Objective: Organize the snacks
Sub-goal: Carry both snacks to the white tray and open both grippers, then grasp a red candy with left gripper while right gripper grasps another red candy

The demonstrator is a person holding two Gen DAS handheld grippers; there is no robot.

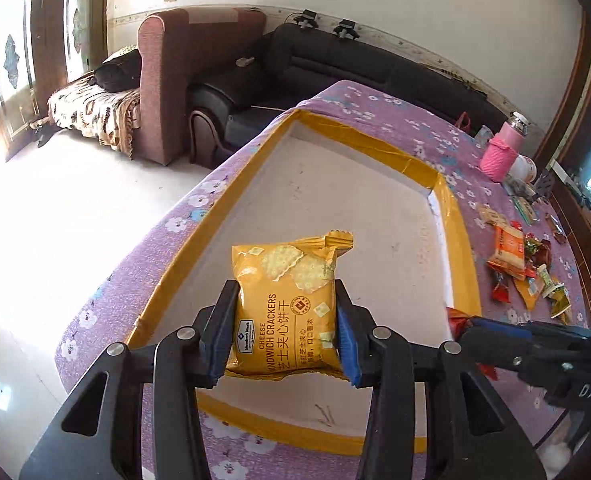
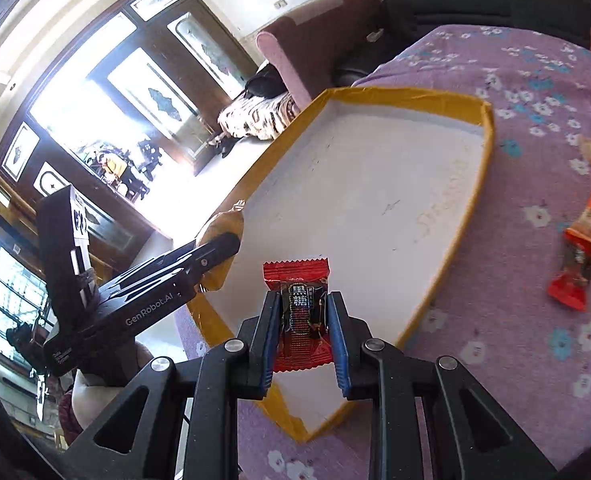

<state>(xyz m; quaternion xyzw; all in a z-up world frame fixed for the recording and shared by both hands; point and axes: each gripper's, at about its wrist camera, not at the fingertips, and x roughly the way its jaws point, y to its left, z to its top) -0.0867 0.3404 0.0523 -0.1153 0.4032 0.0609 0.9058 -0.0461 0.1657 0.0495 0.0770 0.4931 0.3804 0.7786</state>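
Note:
My left gripper (image 1: pixel 285 322) is shut on a yellow pack of cheese sandwich crackers (image 1: pixel 285 300) and holds it over the white tray (image 1: pixel 453 216) with yellow taped rim. My right gripper (image 2: pixel 301 322) is shut on a red and black wrapped candy (image 2: pixel 299 312) and holds it over the tray's near corner (image 2: pixel 475 184). The right gripper also shows in the left wrist view (image 1: pixel 465 326), at the tray's right rim. The left gripper shows in the right wrist view (image 2: pixel 223 240), at the tray's left rim. The tray floor looks bare.
The table has a purple flowered cloth (image 1: pixel 375 108). A pile of loose snacks (image 1: pixel 523 268) lies right of the tray, also in the right wrist view (image 2: pixel 587 232). A pink bottle (image 1: pixel 501 150) stands at the back. Sofas (image 1: pixel 335 64) stand behind the table.

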